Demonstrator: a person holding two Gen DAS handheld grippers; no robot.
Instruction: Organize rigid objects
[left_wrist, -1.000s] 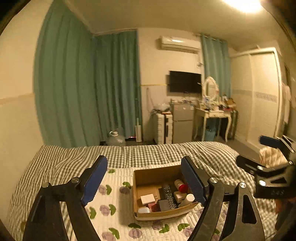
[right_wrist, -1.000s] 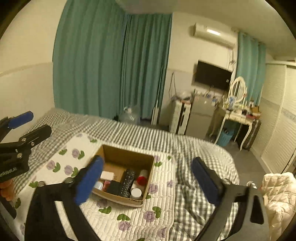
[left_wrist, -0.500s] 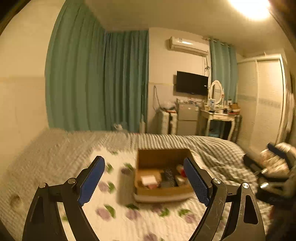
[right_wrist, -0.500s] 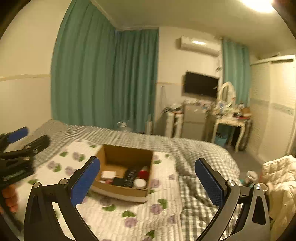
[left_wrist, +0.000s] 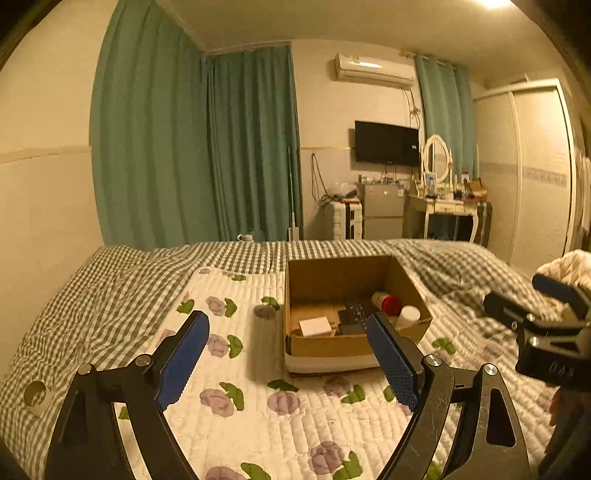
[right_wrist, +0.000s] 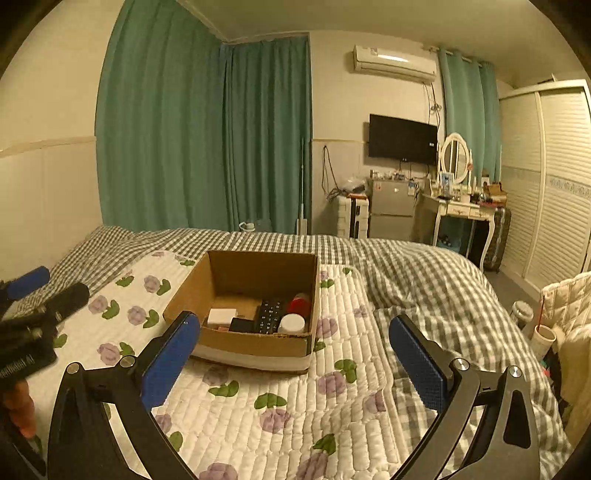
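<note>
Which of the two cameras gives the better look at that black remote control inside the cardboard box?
The right wrist view: the remote control lies in plain sight inside the cardboard box, buttons showing. In the left wrist view the remote control is darker, and the left gripper's blue finger covers its near end.

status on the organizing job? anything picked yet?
Done: nothing visibly. In hand: nothing; left gripper and right gripper both hang open over the quilt. Left: remote, white box and jars remain in the cardboard box.
</note>
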